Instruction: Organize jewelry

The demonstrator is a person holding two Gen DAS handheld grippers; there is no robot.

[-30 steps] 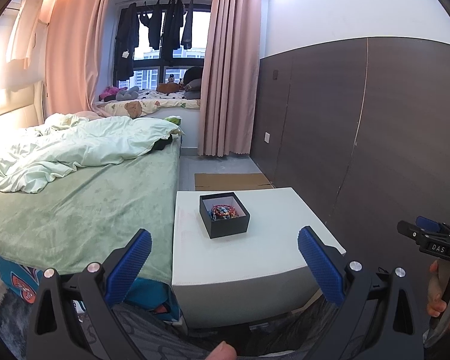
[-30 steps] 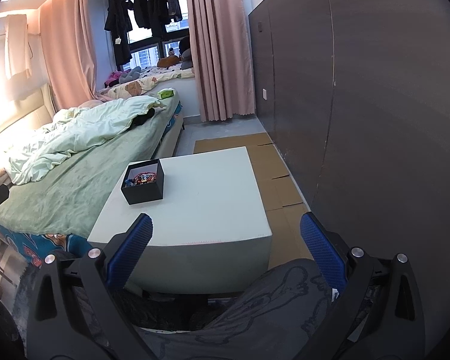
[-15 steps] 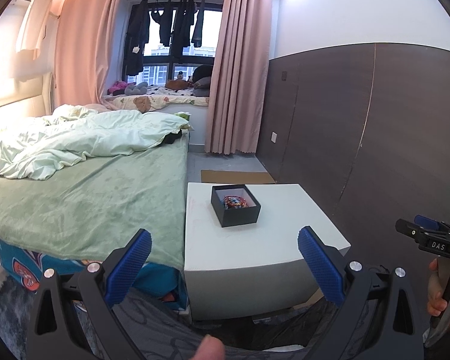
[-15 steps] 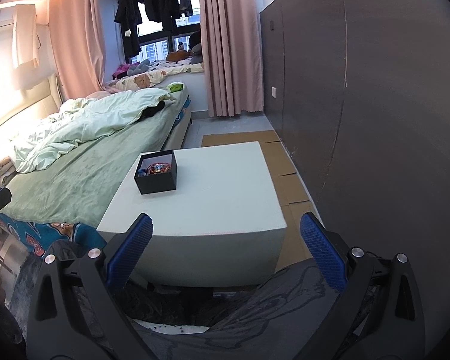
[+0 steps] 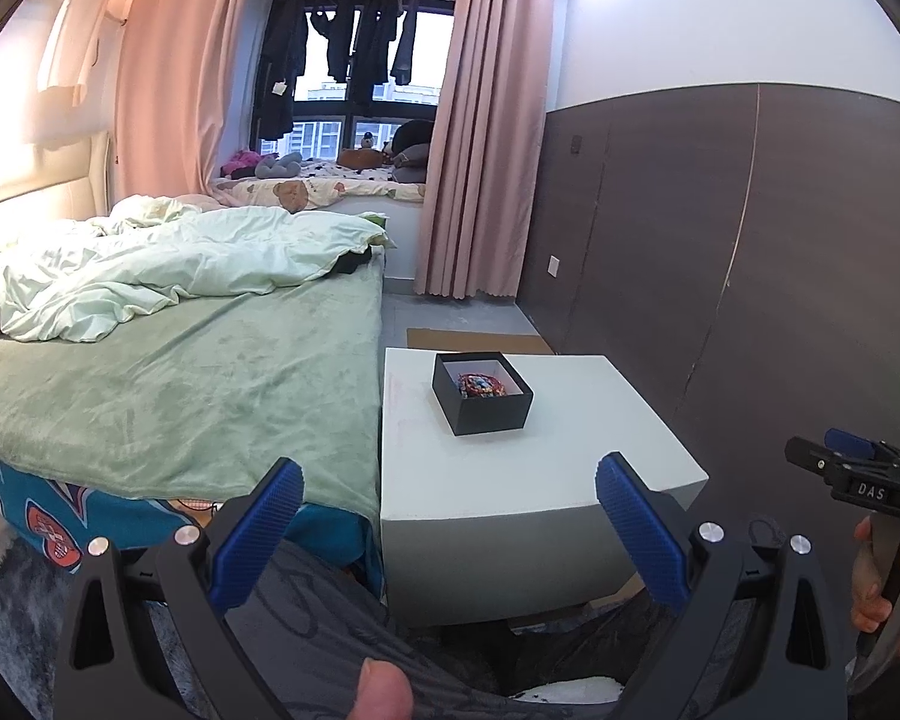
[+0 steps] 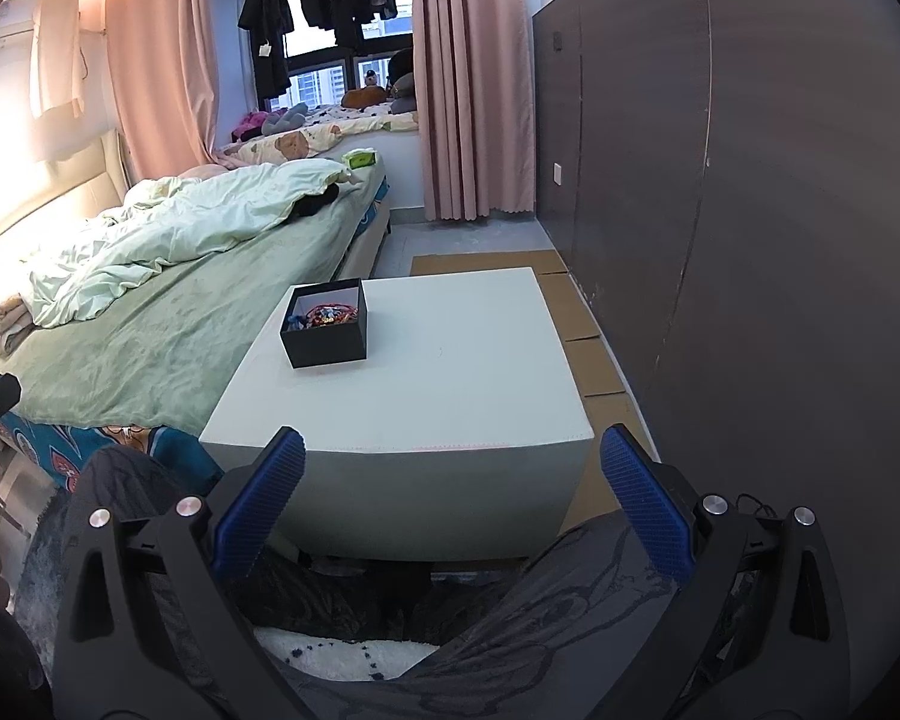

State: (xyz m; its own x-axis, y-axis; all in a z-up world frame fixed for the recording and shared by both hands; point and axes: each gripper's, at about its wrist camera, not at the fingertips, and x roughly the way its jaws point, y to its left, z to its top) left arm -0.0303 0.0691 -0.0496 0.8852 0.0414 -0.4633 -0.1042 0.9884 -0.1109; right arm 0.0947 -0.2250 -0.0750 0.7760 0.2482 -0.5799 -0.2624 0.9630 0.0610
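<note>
A small black open box (image 5: pixel 482 394) (image 6: pixel 326 331) stands on a white cube table (image 5: pixel 546 450) (image 6: pixel 450 384), toward its far left part. Inside lies a tangle of colourful jewelry (image 5: pixel 480 385) (image 6: pixel 329 316). My left gripper (image 5: pixel 447 531) hangs open in front of the table's near edge, well short of the box, with nothing between its blue pads. My right gripper (image 6: pixel 450 510) is open too, held low before the table's front face over the person's lap. The right tool's body (image 5: pixel 858 480) shows at the right edge of the left wrist view.
A bed with a green blanket (image 5: pixel 168 384) (image 6: pixel 168 324) presses against the table's left side. A dark panelled wall (image 5: pixel 750 252) (image 6: pixel 750 180) runs along the right. Flat cardboard (image 6: pixel 576 324) lies on the floor beside and behind the table. Pink curtains (image 5: pixel 480 120) and a window seat are far back.
Both views have swung and drawn slightly nearer the table; the box now sits further right in the left wrist view. Both grippers have stayed open and empty.
</note>
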